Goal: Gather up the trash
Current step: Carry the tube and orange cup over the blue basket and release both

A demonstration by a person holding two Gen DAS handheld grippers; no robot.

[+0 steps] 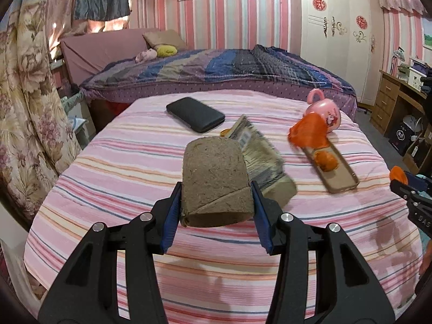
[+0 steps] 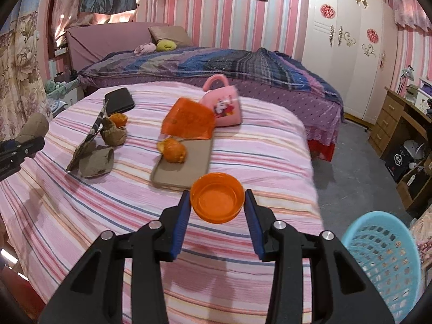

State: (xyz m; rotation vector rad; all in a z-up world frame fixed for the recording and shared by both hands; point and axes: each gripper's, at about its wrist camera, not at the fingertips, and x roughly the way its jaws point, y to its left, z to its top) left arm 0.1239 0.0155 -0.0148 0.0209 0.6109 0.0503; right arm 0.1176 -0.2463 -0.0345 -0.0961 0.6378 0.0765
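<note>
A crushed brown cardboard tube [image 1: 216, 183] sits clamped between the left tool's [image 1: 216, 205] pads, an orange plastic lid [image 2: 217, 197], hollow side up, between the right tool's [image 2: 218, 210], a blue basket [image 2: 383, 264] at four o'clock.

Letters "DAS" on black body of right gripper [image 1: 421, 222], frame's right edge. Pink mug [image 2: 225, 105] print, box labels illegible.
</note>
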